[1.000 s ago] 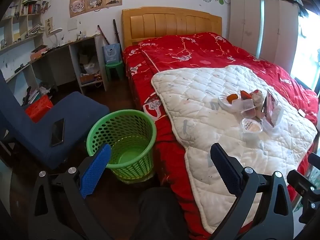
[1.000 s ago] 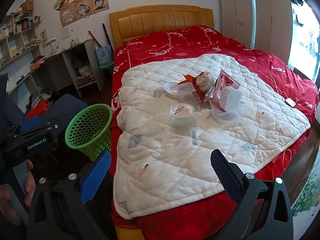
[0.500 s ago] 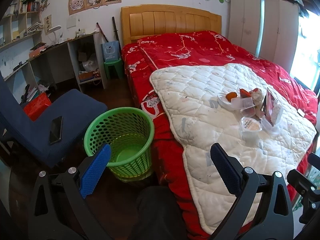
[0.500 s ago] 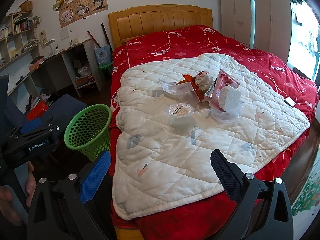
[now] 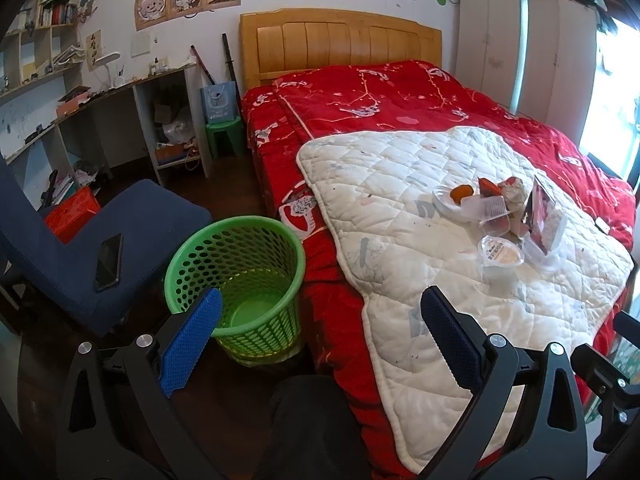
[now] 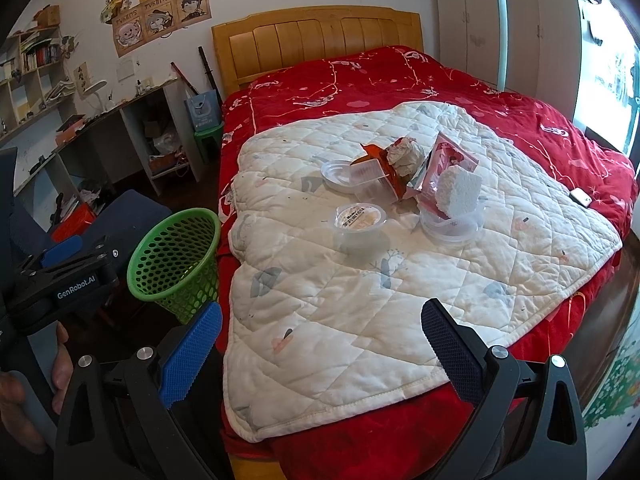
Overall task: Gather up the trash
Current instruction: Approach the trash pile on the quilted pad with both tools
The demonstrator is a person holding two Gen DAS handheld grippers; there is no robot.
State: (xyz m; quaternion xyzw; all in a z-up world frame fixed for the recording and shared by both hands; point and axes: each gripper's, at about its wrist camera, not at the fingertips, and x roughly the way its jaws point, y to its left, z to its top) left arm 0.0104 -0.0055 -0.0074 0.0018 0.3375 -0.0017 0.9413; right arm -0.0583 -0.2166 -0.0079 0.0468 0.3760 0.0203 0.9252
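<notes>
The trash sits in one heap on the white quilt (image 6: 360, 280), toward its far right part, and the pieces overlap so that several are hard to separate. A sealed cup (image 6: 360, 220) stands at the front of the heap, nearer the quilt's middle. Behind it lie a clear lid (image 6: 338, 172), an orange wrapper (image 6: 380, 162), crumpled paper (image 6: 408, 154), a red packet (image 6: 448, 162) and a white foam block (image 6: 458, 192) resting in a clear bowl (image 6: 452, 226). What the red packet holds cannot be read. The green basket (image 5: 236, 284) stands on the floor just beside the left edge of the bed (image 5: 400, 92); its bottom looks bare, though the near wall hides part of it.

The left gripper (image 5: 320, 314) hangs above the floor between basket and bed, fingers spread wide, holding nothing. The right gripper (image 6: 320, 316) hovers over the quilt's near edge, also spread wide and holding nothing. A phone (image 5: 109, 256) lies on the blue chair (image 5: 132, 240).
</notes>
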